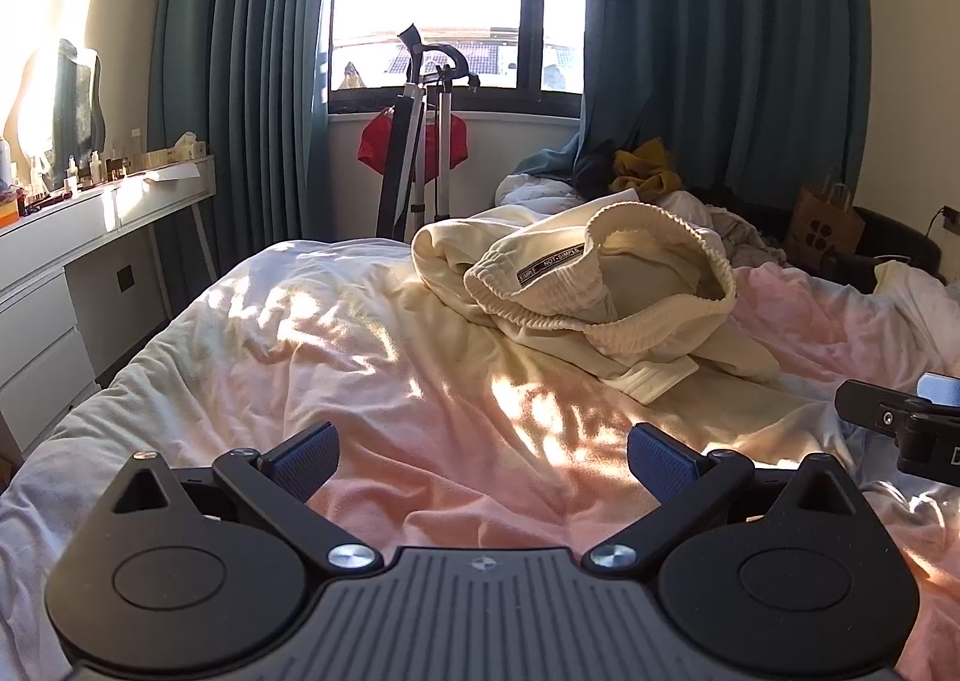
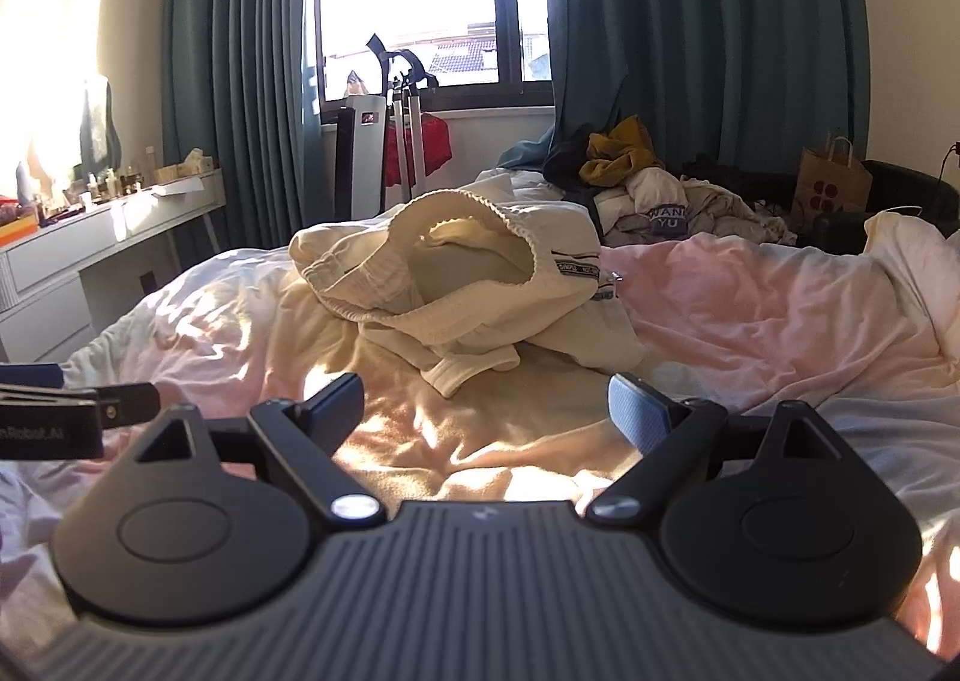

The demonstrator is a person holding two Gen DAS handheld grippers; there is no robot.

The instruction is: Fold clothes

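White dresser [image 1: 72,237] left of bed [image 1: 372,357]. Left gripper [image 1: 483,462] jaws spread, empty, low over pink-white duvet. Cream sweatpants [image 1: 594,285] crumpled mid-bed, waistband gaping, ahead of both grippers. Right gripper [image 2: 486,411] jaws apart, empty. Clothes heap [image 2: 648,183] behind sweatpants; paper bag [image 2: 831,177] right; teal curtains [image 2: 690,21], window beyond bed.

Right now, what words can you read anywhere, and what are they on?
"SIMPLE NOT-SIMPLE": strip on the cream pants waistband; the first word is partly unclear.
"WAN" over "YU": purple patch on a shirt in the far pile; letters may be cut off.
"nRobot.AI": side of the left tool, start cut off.
Paper bag: dark dots only, no words.
Bottles on the desk: too small to read.
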